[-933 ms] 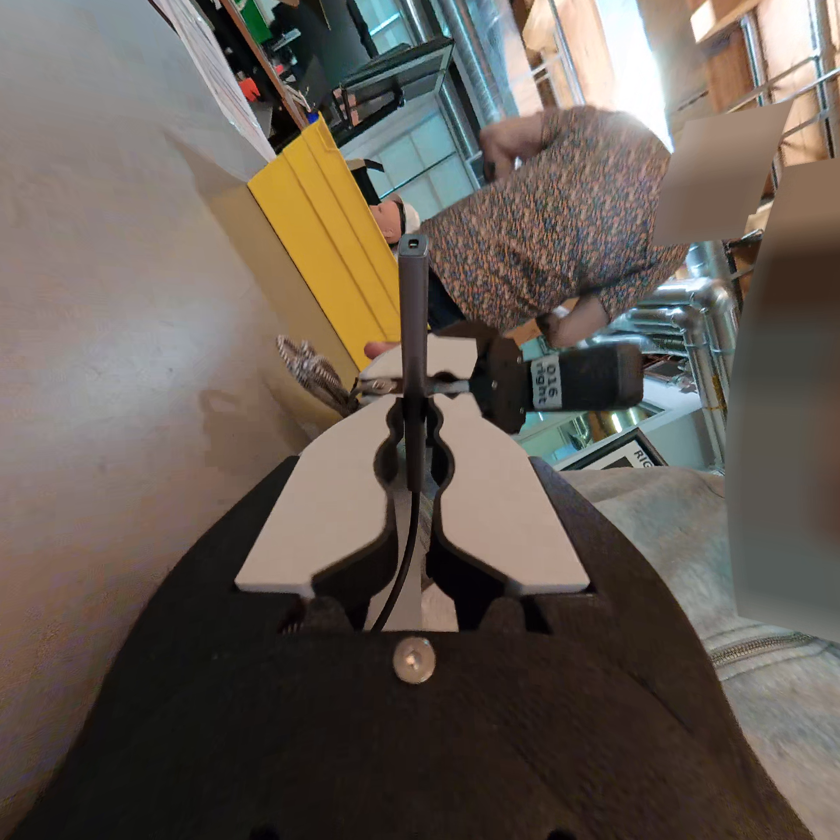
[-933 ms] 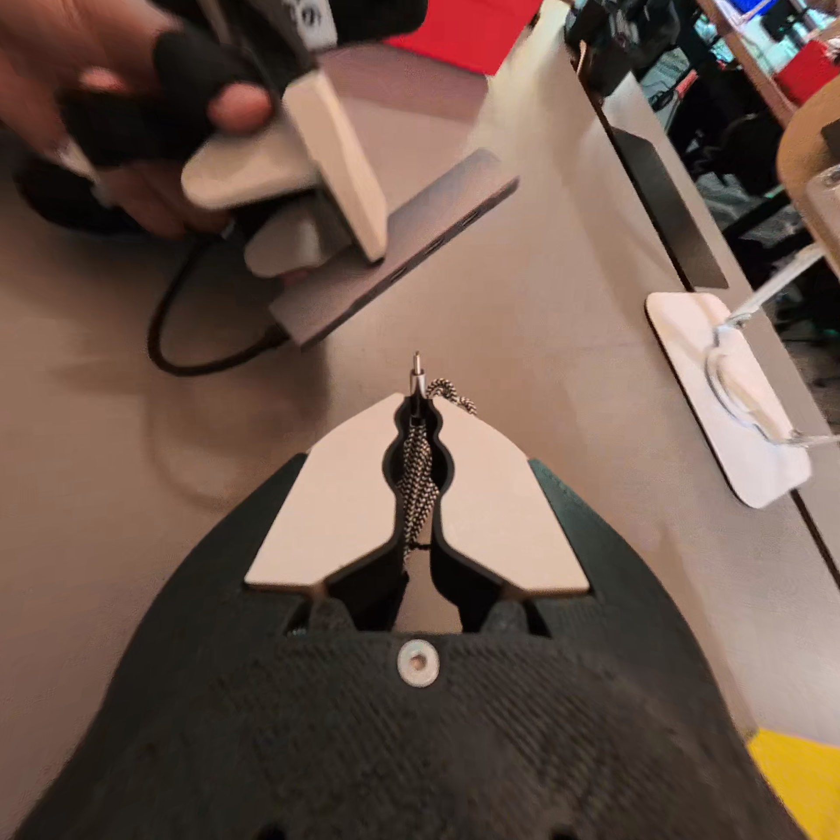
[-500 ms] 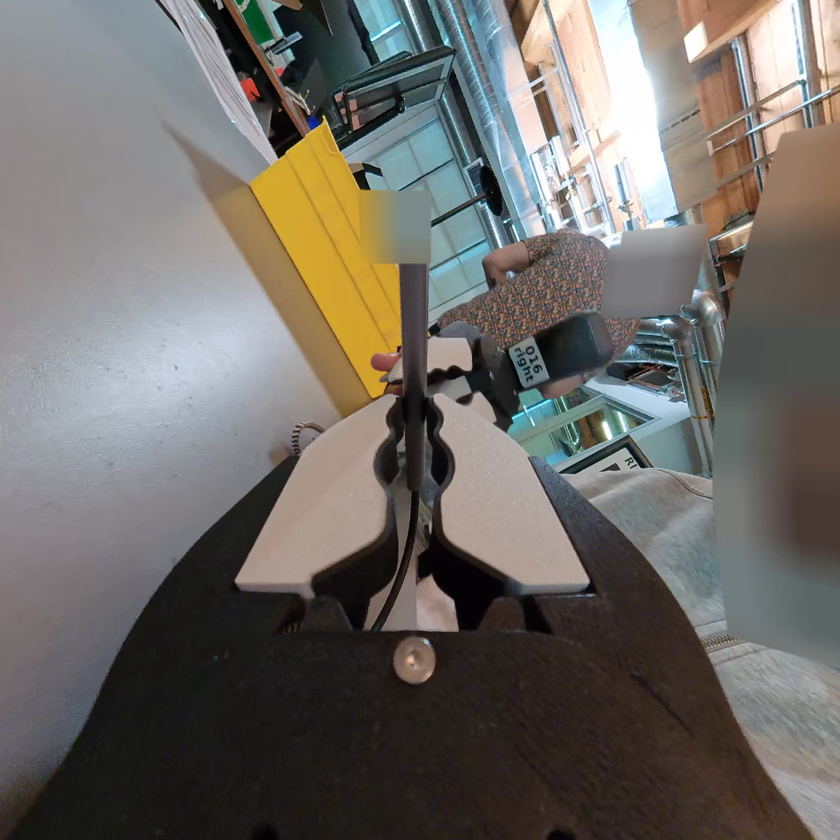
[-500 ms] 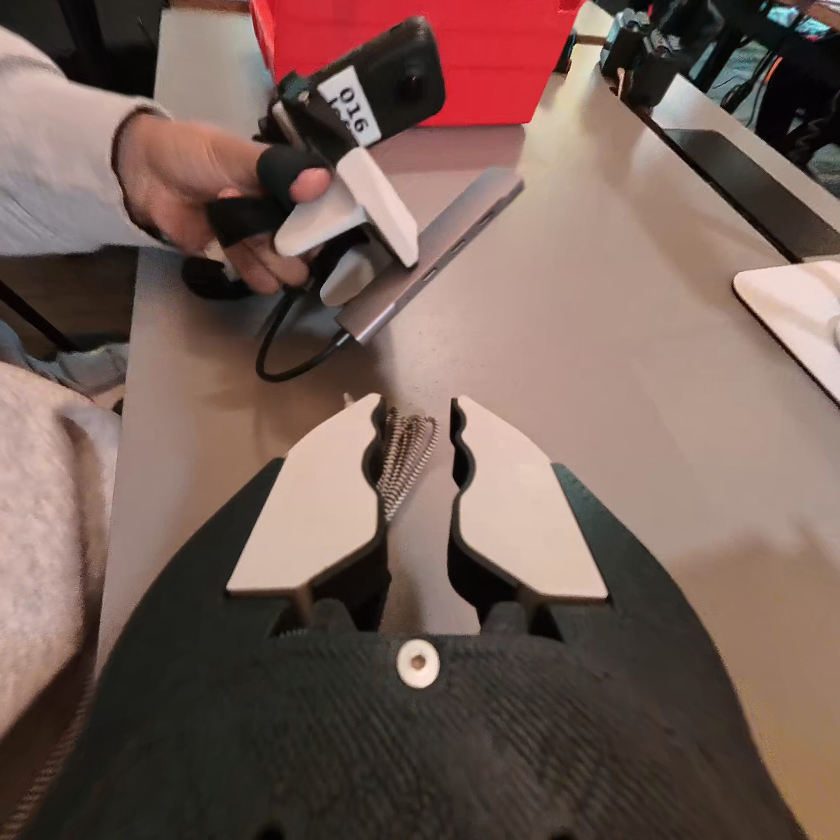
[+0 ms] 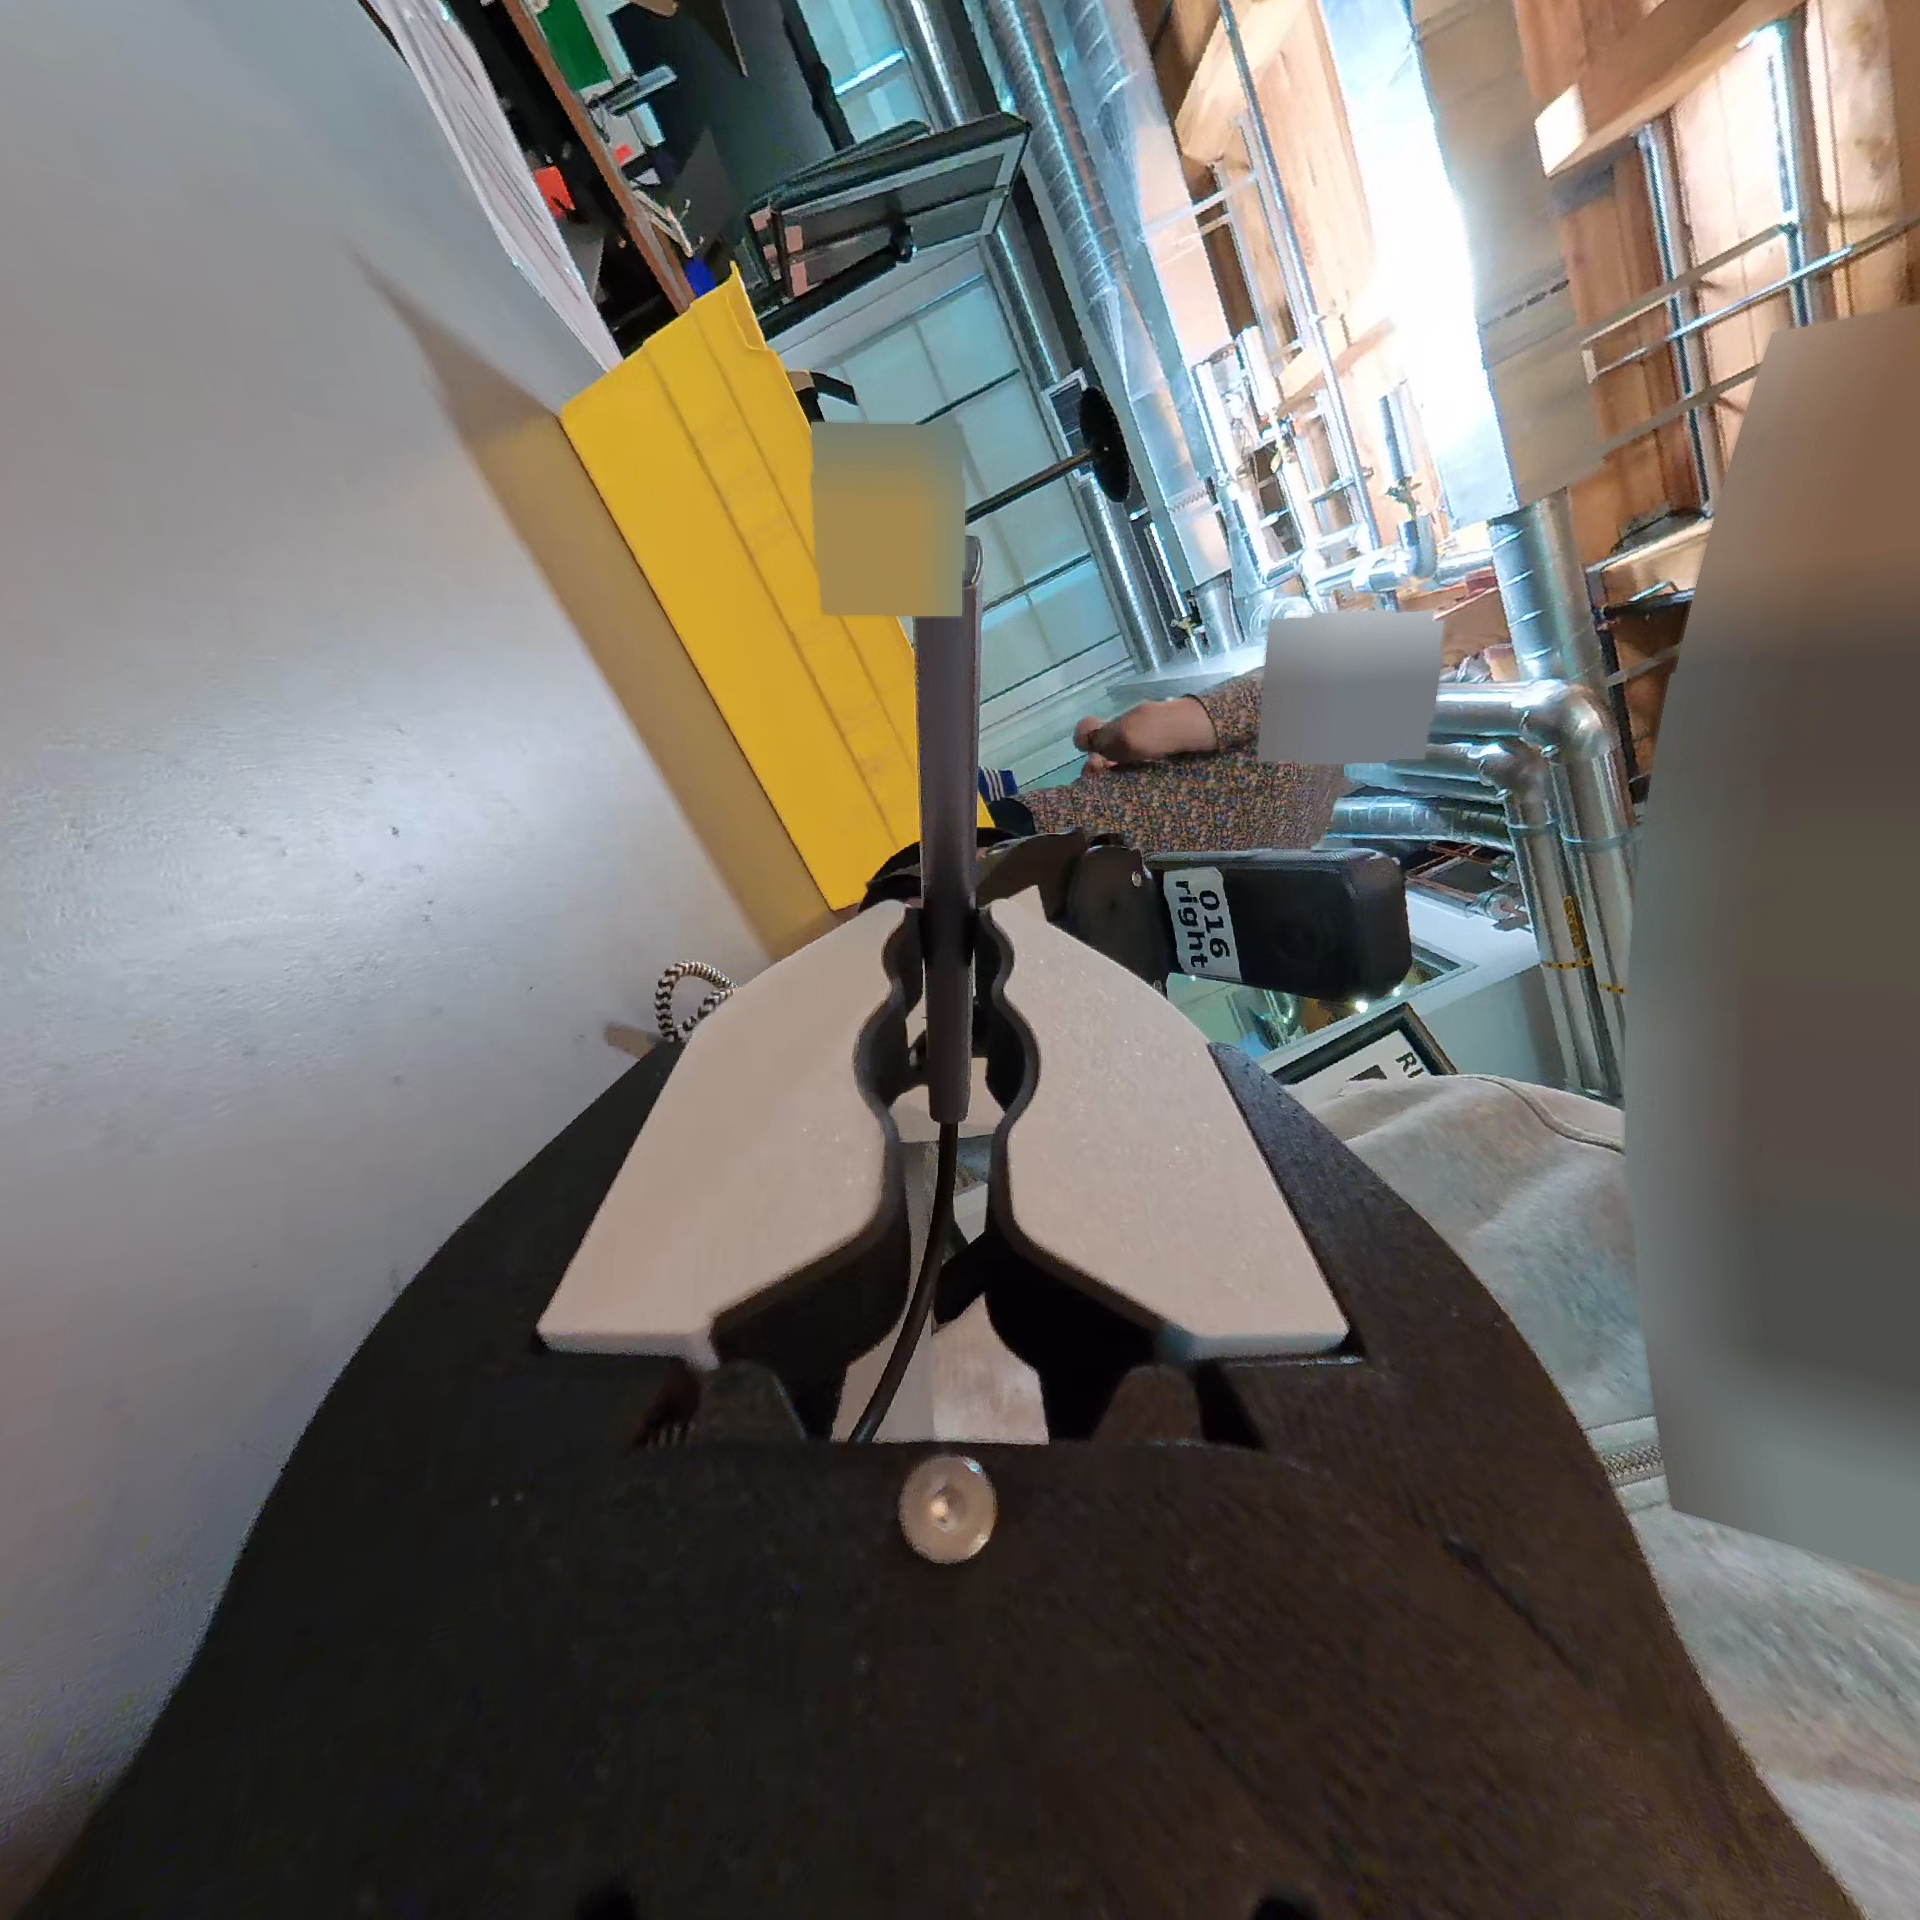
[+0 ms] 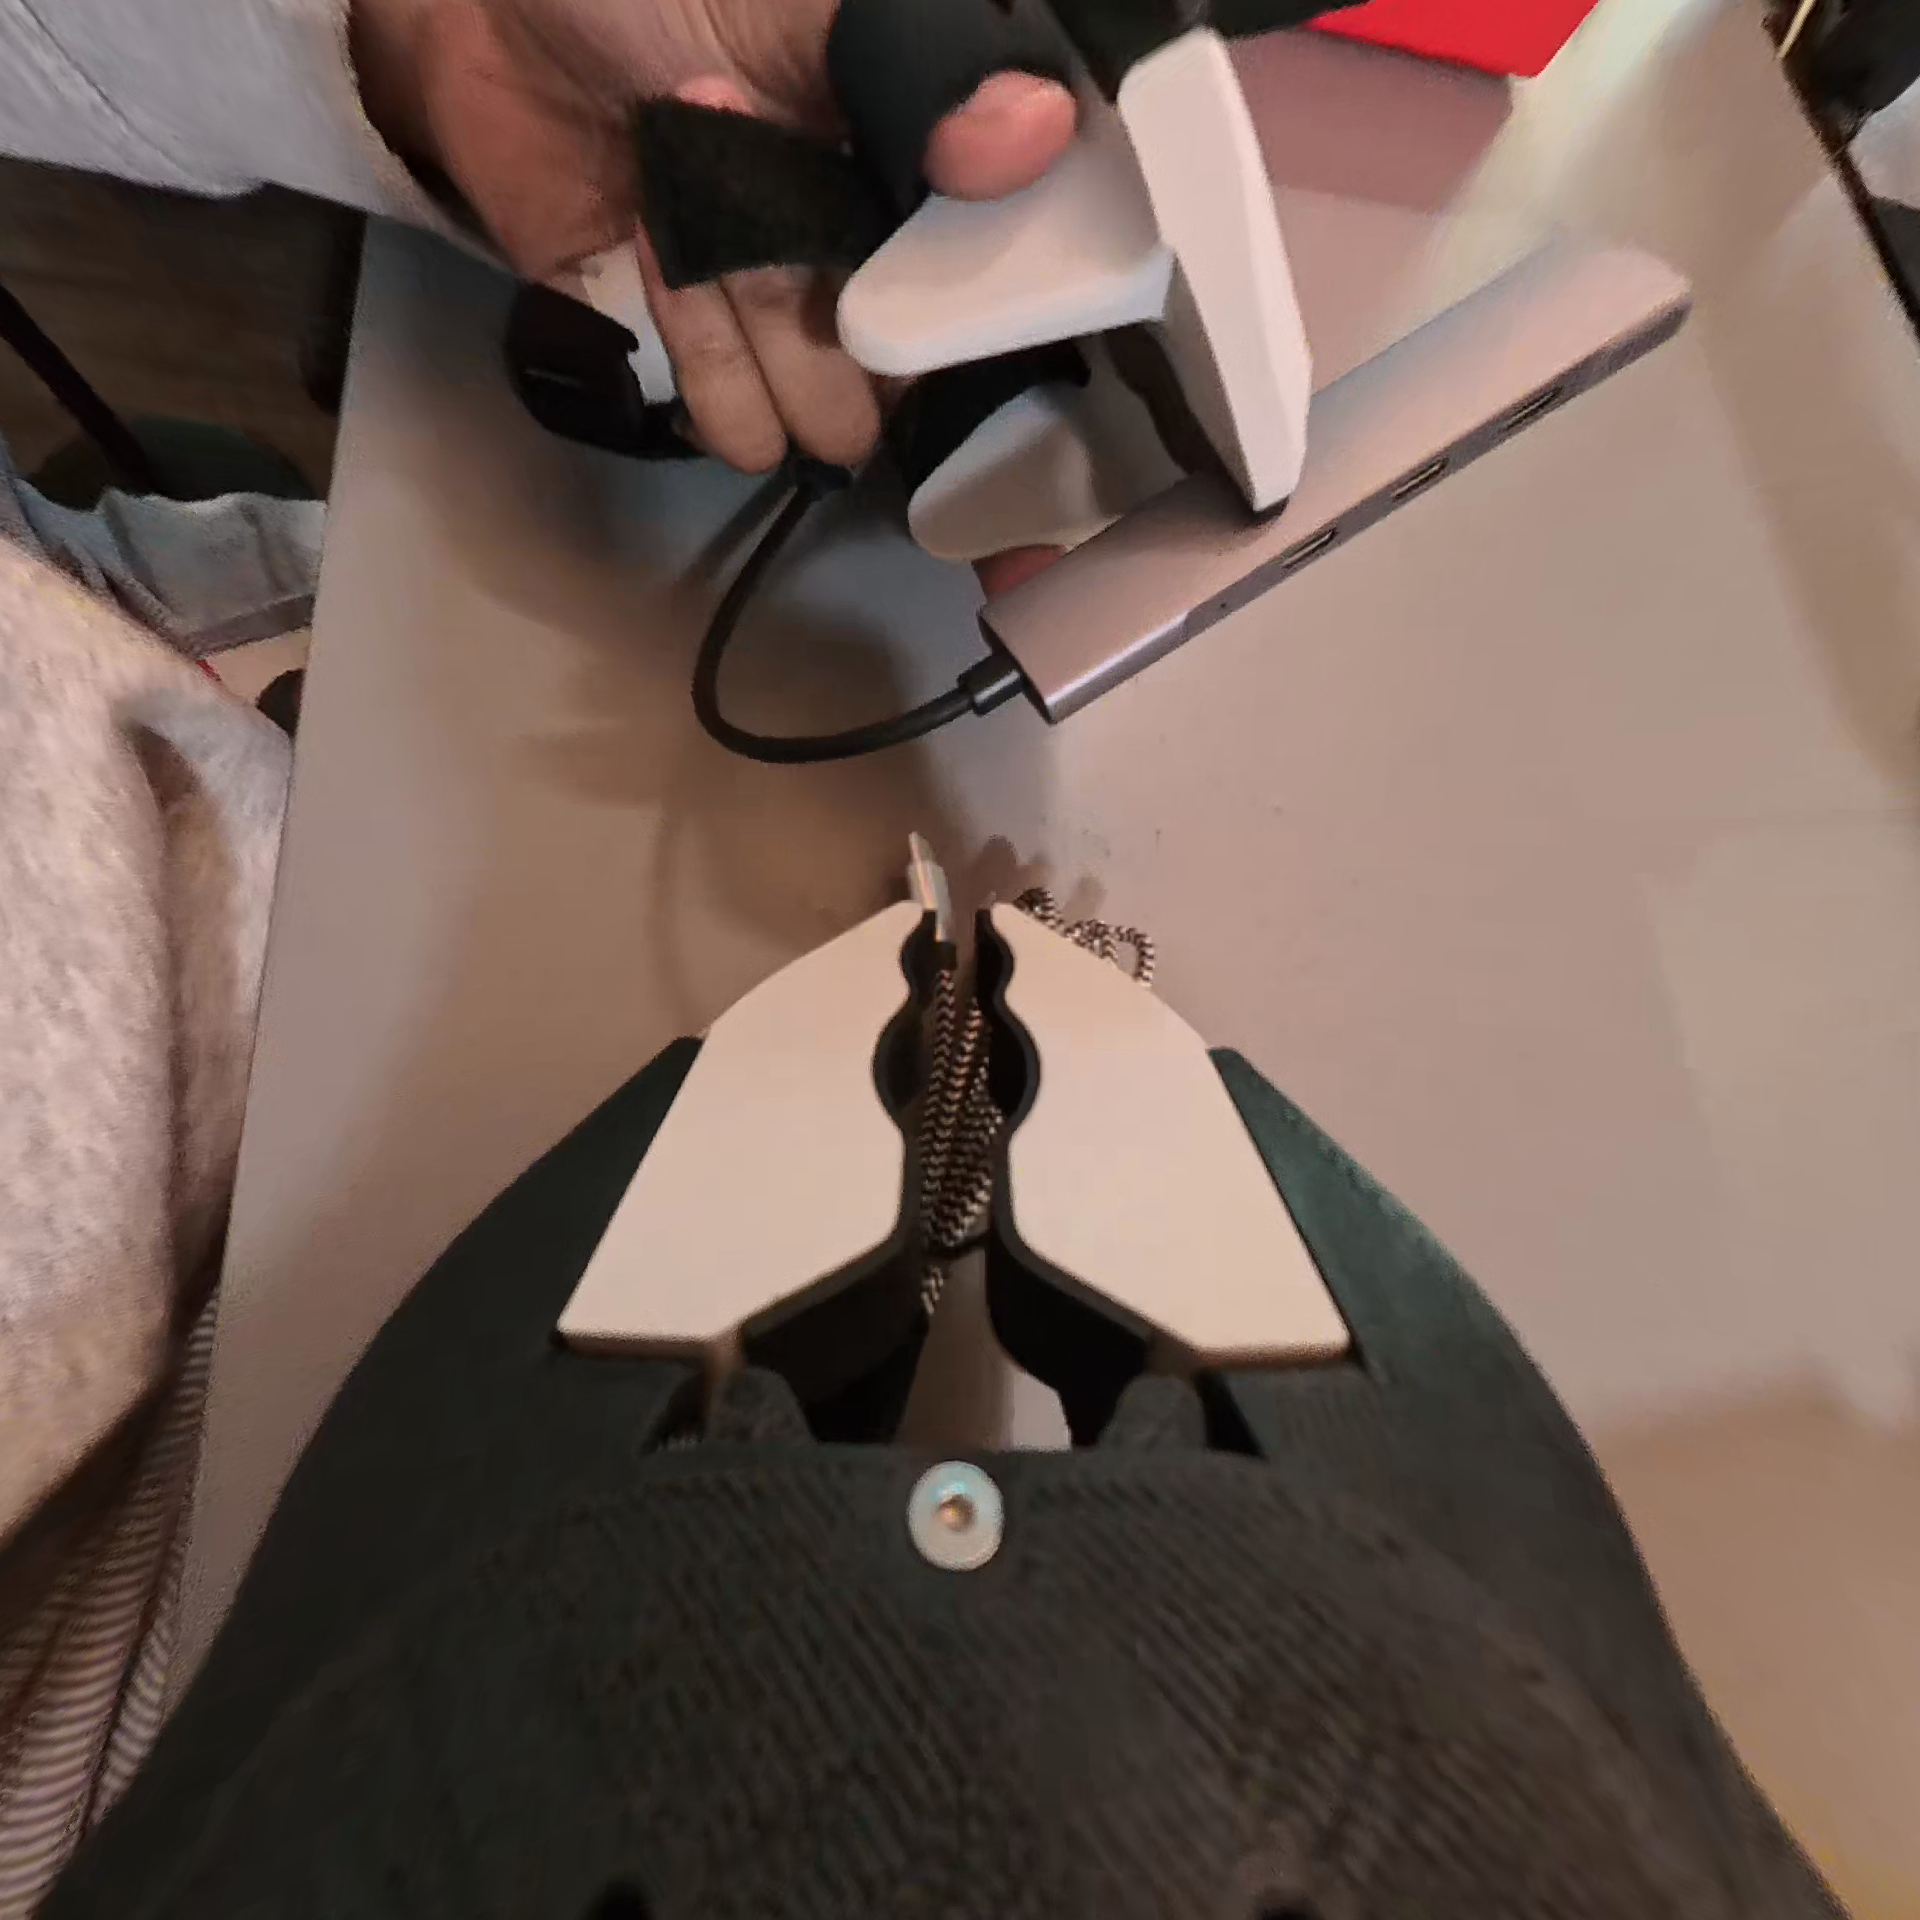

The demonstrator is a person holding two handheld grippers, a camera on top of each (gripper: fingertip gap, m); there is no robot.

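yellow bin [image 5: 727, 582], grey table [image 6: 1455, 935], metal pipes [image 5: 1507, 748], red box [image 6: 1455, 31]

Matt grey metal-look hub [image 6: 1340, 520] with a smooth black rubbery lead [image 6: 790, 727], woven black-and-white braided cable [image 6: 956, 1101] with shiny metal plug, left hand-held gripper [image 5: 943, 920] of grainy black plastic with matt pale fingers [image 5: 769, 1164], smooth matt beige surface [image 6: 1455, 935], glossy yellow plastic bin [image 5: 727, 582]

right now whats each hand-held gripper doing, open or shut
Left hand-held gripper: shut on the grey hub, gripped edge-on.
Right hand-held gripper: shut on the braided cable, its plug sticking out past the tips.
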